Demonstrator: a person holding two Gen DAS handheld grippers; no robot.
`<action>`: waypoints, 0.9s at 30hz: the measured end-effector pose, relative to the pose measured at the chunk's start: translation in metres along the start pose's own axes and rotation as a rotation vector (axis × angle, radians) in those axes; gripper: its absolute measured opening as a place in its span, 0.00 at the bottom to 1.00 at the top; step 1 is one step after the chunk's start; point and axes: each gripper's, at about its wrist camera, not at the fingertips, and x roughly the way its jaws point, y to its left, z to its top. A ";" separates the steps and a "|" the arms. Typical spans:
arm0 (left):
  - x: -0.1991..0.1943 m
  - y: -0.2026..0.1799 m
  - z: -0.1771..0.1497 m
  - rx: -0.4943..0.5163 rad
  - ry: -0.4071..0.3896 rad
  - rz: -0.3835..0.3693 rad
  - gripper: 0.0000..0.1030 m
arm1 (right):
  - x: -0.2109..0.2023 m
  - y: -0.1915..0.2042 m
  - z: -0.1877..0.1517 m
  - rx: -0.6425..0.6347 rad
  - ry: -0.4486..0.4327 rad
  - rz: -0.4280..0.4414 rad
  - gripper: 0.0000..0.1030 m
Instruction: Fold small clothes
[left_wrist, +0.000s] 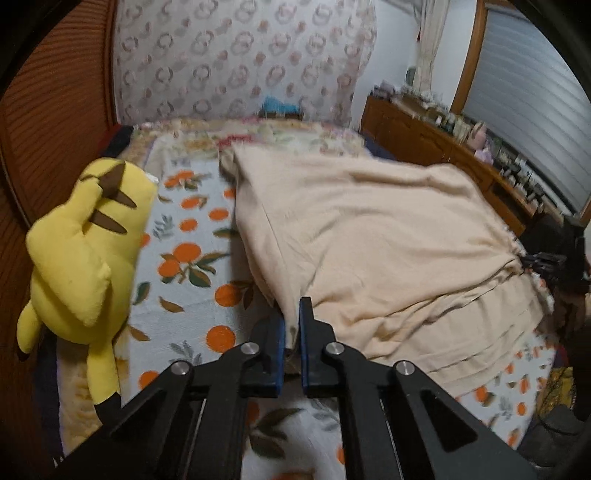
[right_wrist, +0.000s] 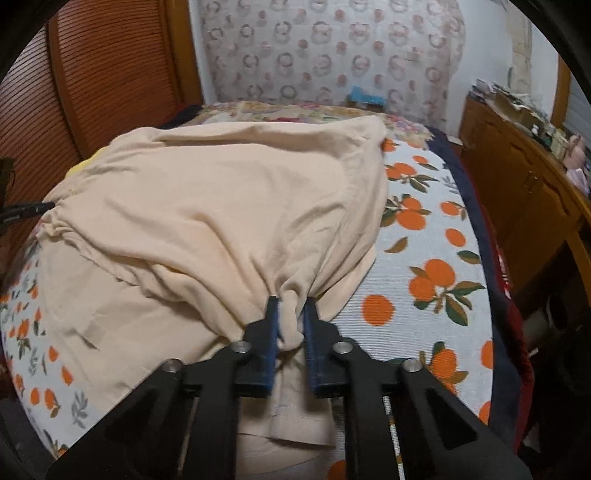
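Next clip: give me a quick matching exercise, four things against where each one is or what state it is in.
Things:
1. left tongs
2. right tongs
3. yellow plush toy
4. cream garment

Place or state:
A. lies by the bed's left edge
B. pinches a thin edge of cloth
C. grips a bunched fold of cloth
D. spread over the orange-print sheet

Pairs: 1-B, 2-C, 3-A, 4-D

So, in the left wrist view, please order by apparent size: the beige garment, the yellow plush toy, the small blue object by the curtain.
1. beige cloth garment
2. yellow plush toy, nearer the camera
3. small blue object, farthest, so its real size is unsure
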 end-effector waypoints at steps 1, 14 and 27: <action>-0.008 -0.001 0.000 0.000 -0.013 0.000 0.03 | -0.003 0.000 0.000 -0.001 -0.013 -0.002 0.06; -0.031 0.003 -0.019 -0.013 -0.019 0.033 0.03 | -0.064 0.001 -0.012 -0.002 -0.078 0.027 0.06; -0.029 -0.027 -0.001 0.025 -0.062 0.001 0.03 | -0.056 -0.001 -0.022 0.021 -0.058 -0.041 0.27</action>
